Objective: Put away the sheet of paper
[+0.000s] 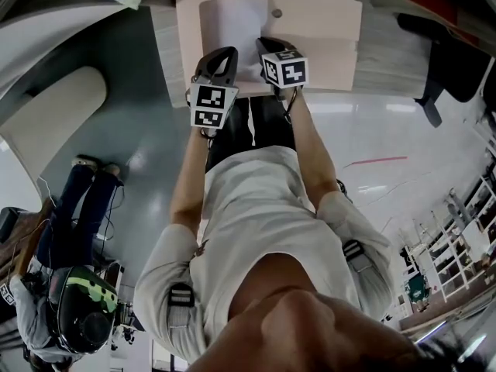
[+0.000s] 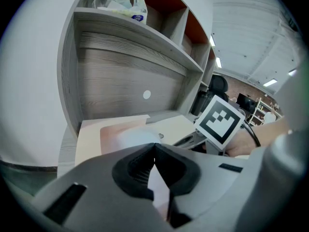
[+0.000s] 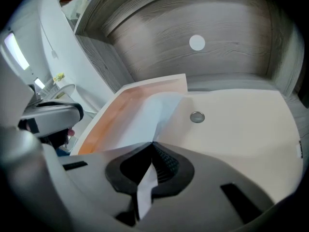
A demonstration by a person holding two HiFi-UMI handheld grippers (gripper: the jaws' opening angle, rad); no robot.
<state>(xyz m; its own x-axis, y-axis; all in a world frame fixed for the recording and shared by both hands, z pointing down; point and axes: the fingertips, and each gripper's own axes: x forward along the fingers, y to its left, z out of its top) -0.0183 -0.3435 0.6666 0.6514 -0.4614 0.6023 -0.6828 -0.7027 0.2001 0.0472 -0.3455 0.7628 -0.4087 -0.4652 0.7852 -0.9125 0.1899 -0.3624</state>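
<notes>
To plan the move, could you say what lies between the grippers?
The sheet of paper, spanning left gripper to right gripper, in the head view.

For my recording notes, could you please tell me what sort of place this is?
Probably an office or lab workspace: a pale desk under a wood-grain shelf unit, a black office chair beside it, and storage racks across the glossy floor.

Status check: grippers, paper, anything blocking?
Left gripper and right gripper both shut on the sheet of paper, near edge. Sheet over the beige folder. Round snap beside the sheet, apart from it; nothing seen blocking.
</notes>
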